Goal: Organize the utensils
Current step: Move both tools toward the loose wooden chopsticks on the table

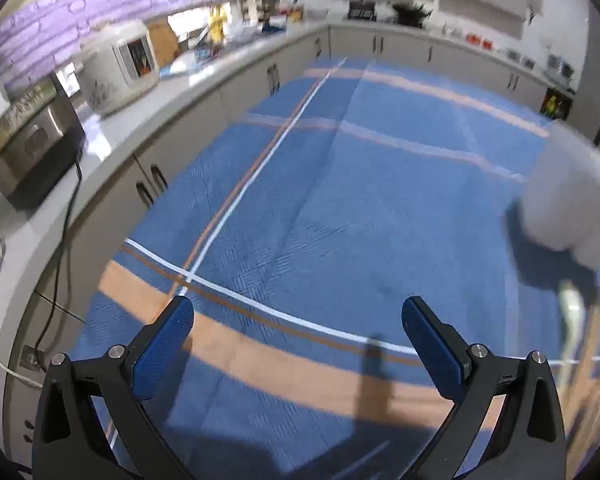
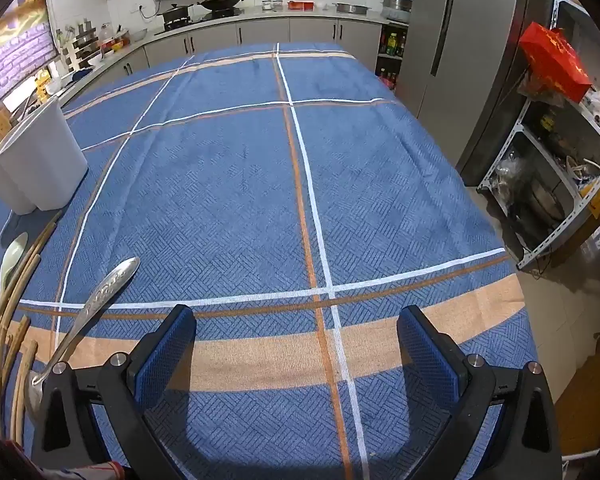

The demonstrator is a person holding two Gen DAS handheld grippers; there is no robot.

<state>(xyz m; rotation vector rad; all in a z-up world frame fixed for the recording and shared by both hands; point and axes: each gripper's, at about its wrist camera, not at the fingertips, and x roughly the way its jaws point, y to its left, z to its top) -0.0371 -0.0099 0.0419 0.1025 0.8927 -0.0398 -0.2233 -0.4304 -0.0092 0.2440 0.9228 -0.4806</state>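
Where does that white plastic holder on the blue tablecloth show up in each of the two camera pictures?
Left wrist view: the white holder sits at the right edge, blurred, standing on the tablecloth.
Right wrist view: the white holder stands at the left edge, sharp, beyond the pale spoon and chopsticks.
Shared landmark: the blue tablecloth's white and orange stripes.

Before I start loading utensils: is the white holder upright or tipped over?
Upright. In the right wrist view the white holder stands on its base on the tablecloth, rim facing up.

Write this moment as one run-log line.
left gripper: open, empty | right gripper: open, empty | spoon, chopsticks: on tablecloth | holder: upright
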